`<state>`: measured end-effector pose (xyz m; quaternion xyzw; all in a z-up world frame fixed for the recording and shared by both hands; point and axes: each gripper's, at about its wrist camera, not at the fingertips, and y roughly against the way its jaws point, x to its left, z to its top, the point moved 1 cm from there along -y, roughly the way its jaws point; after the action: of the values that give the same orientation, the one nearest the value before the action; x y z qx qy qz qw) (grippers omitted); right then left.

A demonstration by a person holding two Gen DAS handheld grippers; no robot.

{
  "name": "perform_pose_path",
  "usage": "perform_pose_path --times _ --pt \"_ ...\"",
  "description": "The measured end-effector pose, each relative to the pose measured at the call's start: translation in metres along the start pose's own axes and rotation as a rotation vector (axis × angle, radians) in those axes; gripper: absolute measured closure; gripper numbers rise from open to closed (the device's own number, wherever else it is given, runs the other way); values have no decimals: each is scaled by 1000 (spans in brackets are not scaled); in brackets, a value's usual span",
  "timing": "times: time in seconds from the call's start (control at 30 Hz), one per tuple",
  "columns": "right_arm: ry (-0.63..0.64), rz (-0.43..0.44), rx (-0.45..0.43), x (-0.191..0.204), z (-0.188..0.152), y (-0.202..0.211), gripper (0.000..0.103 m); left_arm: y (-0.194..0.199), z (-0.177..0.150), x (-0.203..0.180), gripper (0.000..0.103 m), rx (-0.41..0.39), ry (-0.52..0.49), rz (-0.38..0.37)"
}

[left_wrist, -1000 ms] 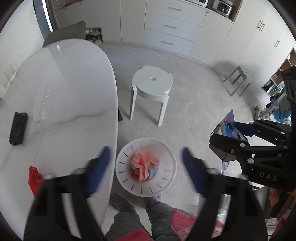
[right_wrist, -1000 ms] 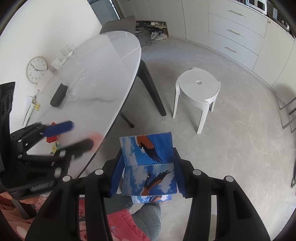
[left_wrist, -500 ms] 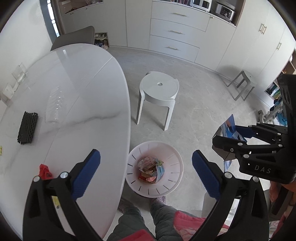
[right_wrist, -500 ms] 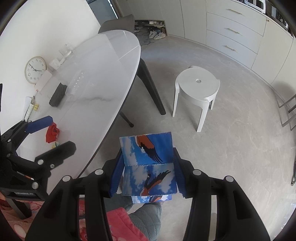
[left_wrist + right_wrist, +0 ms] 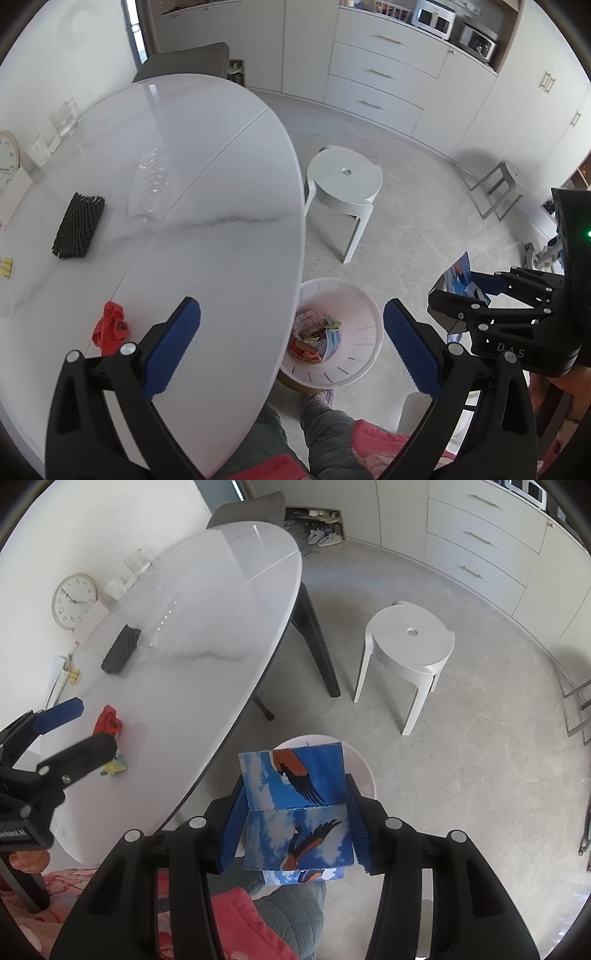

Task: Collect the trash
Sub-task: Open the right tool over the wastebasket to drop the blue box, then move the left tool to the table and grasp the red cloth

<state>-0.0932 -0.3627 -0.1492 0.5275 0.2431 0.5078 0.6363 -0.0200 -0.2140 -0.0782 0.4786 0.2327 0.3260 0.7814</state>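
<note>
Left wrist: left gripper (image 5: 291, 338) spread wide, empty, angled down over table (image 5: 207, 177) edge; right gripper (image 5: 293, 829) clamps bird-print box (image 5: 295, 805).

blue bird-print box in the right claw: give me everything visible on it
The box is a flattened carton, it looks like thin card, printed with blue sky, white clouds and orange-brown birds with dark wings. A crease crosses its middle, with a smaller flap at the bottom. The right claw is shut on it, one pad pressing each side edge. It hangs in the air over the white bin, touching nothing else.
</note>
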Motion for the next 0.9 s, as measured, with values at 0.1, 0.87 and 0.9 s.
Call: perform_pose_path --times 0.1,0.87,0.9 --pt "12 -3 11 7 0 -6 51 2 -2 7 8 0 17 8" --pt "-6 -102 -2 47 23 -16 3 12 -21 77 8 2 173 54" --pt "-9 -94 -3 50 24 -17 3 10 -21 82 8 3 180 55"
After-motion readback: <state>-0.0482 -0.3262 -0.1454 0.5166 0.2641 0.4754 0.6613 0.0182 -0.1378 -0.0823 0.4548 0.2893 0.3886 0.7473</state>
